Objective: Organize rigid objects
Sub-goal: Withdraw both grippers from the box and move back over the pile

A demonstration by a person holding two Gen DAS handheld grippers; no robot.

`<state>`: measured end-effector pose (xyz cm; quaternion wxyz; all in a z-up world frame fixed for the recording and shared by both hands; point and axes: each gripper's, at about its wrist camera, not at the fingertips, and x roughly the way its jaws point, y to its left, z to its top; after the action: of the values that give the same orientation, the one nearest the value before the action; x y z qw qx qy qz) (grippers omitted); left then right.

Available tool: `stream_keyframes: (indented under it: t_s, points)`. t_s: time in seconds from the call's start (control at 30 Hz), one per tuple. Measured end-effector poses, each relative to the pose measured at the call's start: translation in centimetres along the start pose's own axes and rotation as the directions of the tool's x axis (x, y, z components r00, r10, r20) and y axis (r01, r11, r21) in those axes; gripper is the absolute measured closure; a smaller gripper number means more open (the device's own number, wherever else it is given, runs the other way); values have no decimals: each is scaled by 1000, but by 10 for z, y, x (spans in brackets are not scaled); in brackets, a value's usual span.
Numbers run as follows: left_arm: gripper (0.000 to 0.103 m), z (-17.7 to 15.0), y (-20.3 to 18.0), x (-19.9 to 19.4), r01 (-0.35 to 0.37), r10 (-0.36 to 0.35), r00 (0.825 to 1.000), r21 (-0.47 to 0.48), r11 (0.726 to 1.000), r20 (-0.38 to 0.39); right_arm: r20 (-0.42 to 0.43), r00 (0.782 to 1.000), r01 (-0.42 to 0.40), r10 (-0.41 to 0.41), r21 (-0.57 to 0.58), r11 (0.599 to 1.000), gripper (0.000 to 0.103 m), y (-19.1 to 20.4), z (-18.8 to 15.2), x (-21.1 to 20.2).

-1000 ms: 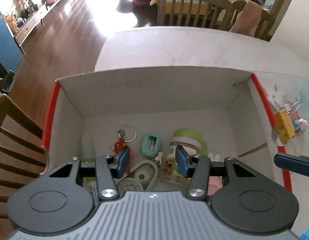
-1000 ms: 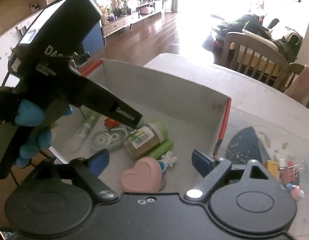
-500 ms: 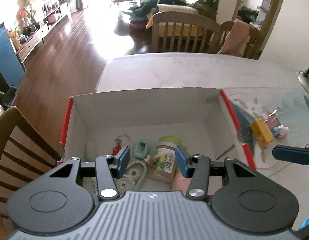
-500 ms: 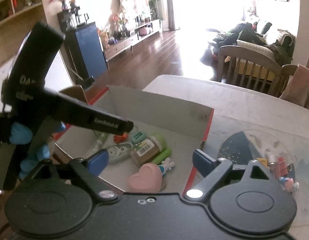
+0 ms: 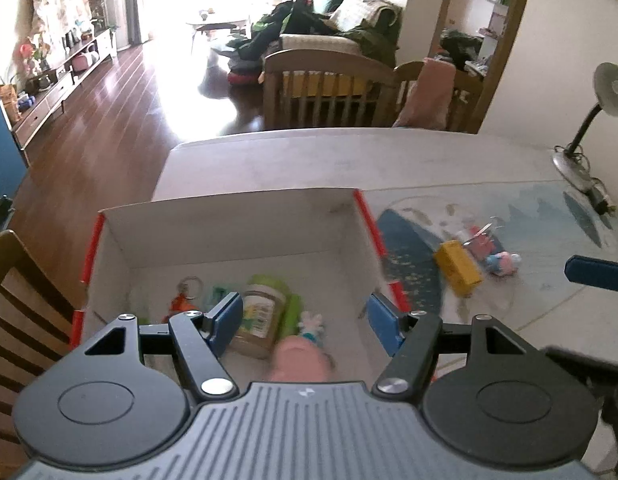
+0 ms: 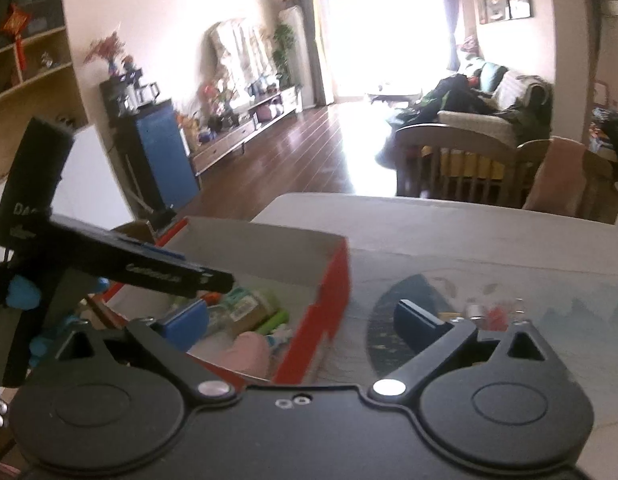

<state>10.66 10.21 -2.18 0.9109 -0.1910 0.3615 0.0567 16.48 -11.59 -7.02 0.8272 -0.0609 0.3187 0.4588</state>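
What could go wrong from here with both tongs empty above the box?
1. The yellow block and small toys lie clustered on the mat; the open right tongs may grab several at once.
2. The box is already crowded around the jar, so a drop could land on something.

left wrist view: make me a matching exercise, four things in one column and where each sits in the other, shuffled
Things
1. yellow rectangular block
2. clear jar with green lid
3. grey desk lamp
4. wooden slatted chair

Places
A. inside the white cardboard box
B. on the table right of the box
C. far right edge of the table
D. left of the box, off the table

Pairs: 1-B, 2-A, 3-C, 4-D
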Motion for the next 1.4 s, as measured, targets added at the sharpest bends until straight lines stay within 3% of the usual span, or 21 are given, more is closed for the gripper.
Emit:
stream_keyframes:
  t_s: [0.1,0.3,0.8,0.93,1.2,1.3,1.4]
  points:
    - [26,-1,-17,-1,15,-15,1000,0,1000,7,19,999,37,-37,5,999,1,-17,-8,-10]
    - [25,-2,-53,5,36,-36,999,7,999,22,30,997,70,-71,29,997,1,-57,-22,-23]
    - [16,2,-145,53,92,-92,996,14,996,6,-54,992,117,-115,39,992,1,-144,-49,-27]
    - [0,2,-164,72,82,-82,997,7,997,3,-72,991,113,-111,33,993,1,-164,-53,-22]
    - [0,2,-183,116,45,-48,998,-45,998,-50,-108,988,109,-114,-55,993,4,-196,-56,1]
    - [0,-1,-189,128,-17,15,999,-46,999,-32,-144,985,86,-99,-91,992,8,-208,-57,15]
    - [0,-3,-192,144,-26,23,998,-53,998,-59,-169,982,69,-89,-123,990,12,-217,-57,29]
